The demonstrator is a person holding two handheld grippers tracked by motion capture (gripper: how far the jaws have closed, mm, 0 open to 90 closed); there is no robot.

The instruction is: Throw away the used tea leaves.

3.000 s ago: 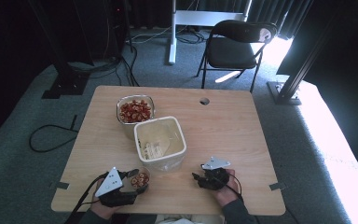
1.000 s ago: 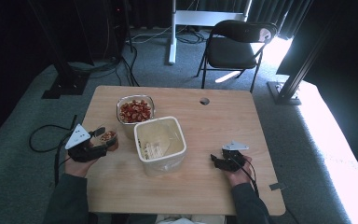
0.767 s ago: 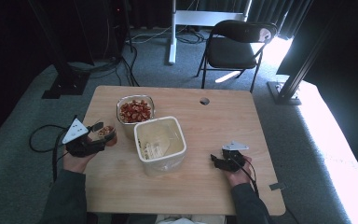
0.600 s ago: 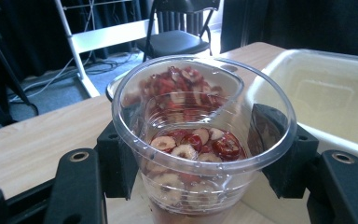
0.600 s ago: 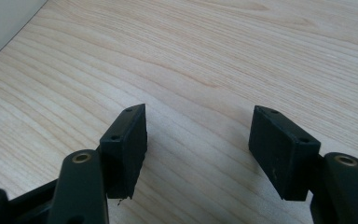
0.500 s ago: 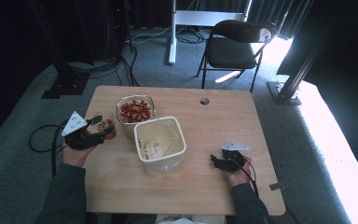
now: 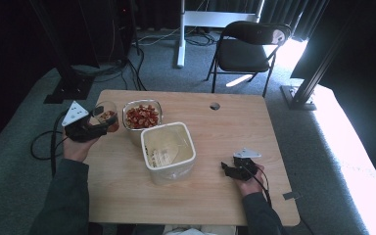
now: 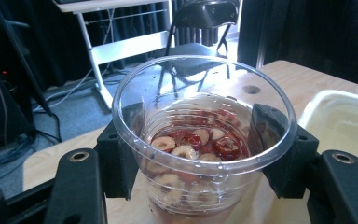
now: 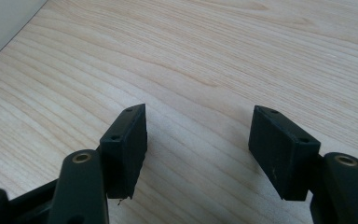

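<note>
Change: the left gripper has carried the clear cup from the near edge of the surface out to the left side and up; it is now held in the air just beside the glass bowl.
Meaning: judged from this — the cup is being brought to a pouring position; the bowl or the white tub is the likely target, and no tilt has begun.
Left gripper: jaws clamped on the cup's wall, one pad on each side; cup upright.
Cup contents: sliced red dried fruit, filling the lower part.
Right gripper: jaws spread apart with nothing between them — only bare wood beneath; resting low on the surface, well apart from the tub.
Count, containers: one cup, one bowl of red fruit, one white tub.
Count, grippers: two, one per hand.
Count, other: one folding chair beyond the surface.
</note>
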